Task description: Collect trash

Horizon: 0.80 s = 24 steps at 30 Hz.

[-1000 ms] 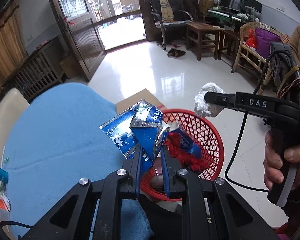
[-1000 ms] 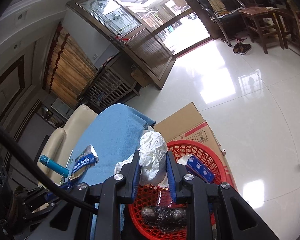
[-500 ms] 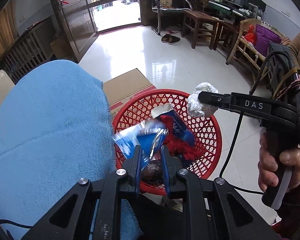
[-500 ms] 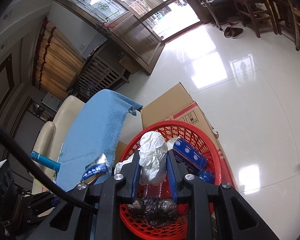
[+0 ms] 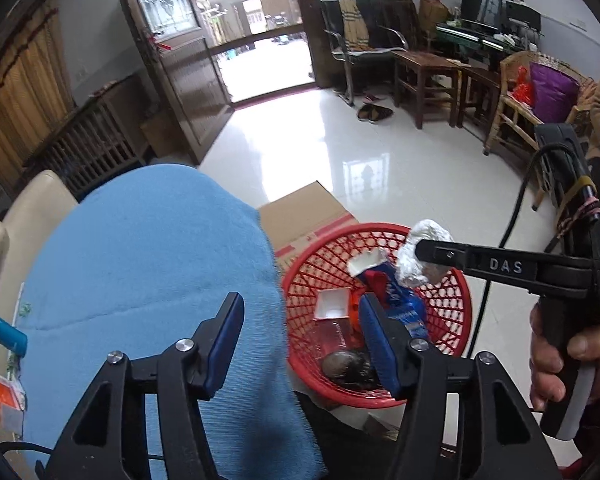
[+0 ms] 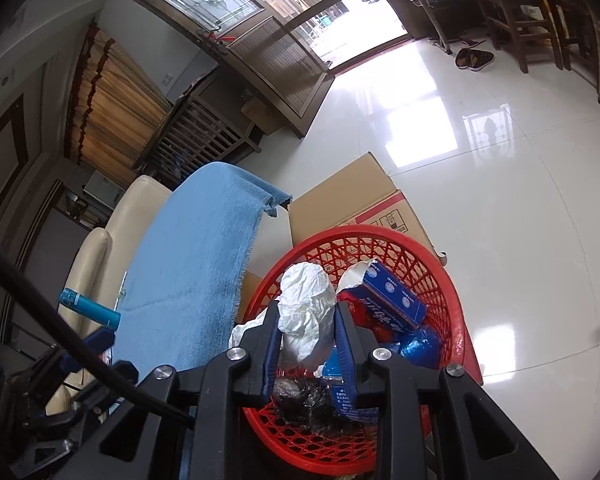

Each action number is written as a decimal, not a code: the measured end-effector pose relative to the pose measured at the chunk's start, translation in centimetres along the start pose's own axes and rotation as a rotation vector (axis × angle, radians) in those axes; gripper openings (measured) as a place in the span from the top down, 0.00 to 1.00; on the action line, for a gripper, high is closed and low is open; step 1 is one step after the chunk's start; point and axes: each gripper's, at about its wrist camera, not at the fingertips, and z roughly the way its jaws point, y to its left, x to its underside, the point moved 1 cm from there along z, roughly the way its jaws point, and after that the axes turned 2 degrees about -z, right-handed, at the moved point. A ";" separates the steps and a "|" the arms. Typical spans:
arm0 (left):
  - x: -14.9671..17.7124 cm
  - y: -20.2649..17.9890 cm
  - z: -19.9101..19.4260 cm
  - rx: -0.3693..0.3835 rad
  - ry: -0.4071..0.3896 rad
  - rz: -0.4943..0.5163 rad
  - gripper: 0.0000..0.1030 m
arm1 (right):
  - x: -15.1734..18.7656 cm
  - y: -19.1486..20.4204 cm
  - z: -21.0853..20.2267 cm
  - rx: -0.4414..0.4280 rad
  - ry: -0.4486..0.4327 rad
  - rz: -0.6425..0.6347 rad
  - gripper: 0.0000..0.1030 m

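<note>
Blue towel [image 5: 148, 264] drapes beside red basket [image 5: 458, 296]; left hand-held gripper [image 5: 300, 336] just opened, empty; right hand-held gripper [image 6: 306, 334] clamps tissue [image 6: 306, 308].

The basket [image 6: 456, 304] stands on the floor between towel [image 6: 192, 264] and box [image 6: 352, 200].

red basket [image 6: 452, 304] open-topped, cardboard box [image 6: 352, 196] behind, blue towel [image 5: 140, 264] beside
</note>
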 end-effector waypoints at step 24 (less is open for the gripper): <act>2.9 9.0 -9.6 -0.279 -0.229 -0.231 0.19 | 1.4 12.9 -5.1 0.005 -0.145 -0.325 0.37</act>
